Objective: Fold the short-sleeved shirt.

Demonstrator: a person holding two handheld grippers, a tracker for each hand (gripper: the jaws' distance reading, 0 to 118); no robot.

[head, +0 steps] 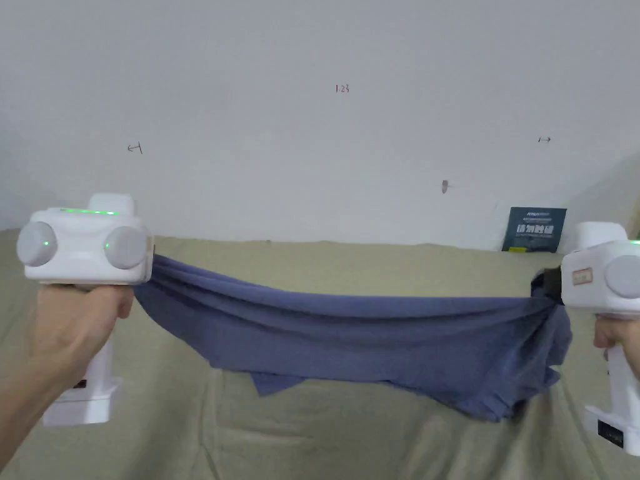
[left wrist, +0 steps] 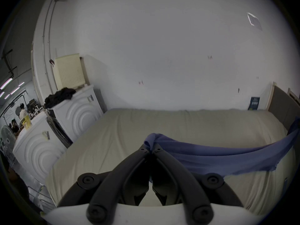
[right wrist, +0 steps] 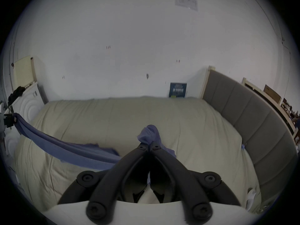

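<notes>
Shirt: the blue short-sleeved shirt [head: 375, 331] hangs in the air above the bed, stretched sideways between the two tongs, sagging in the middle, with its lower folds drooping lowest toward the right
Left tongs: the left tongs [left wrist: 150, 149] are closed, both jaws pinching a bunched corner of the shirt; a small knot of cloth pokes out past the tips and the rest trails off to the right
Right tongs: the right tongs [right wrist: 149, 145] are likewise clamped on the shirt's other end, a crumpled lump of blue standing above the tips, the cloth running away to the left
Hands: in the head view a left hand [head: 72, 325] grips the white handle of the left tool, and a right hand [head: 619, 340] holds the other at the frame's right edge
Bed: the bed [head: 350, 431] is covered in a beige, lightly creased sheet, with a grey padded headboard [right wrist: 253, 118] on its right side
Wall: a white wall [head: 312, 125] behind the bed, with a dark blue sign [head: 534, 229] leaning against it
Left of bed: white washing machines [left wrist: 78, 110], a dark garment [left wrist: 60, 96] piled on top of one
</notes>
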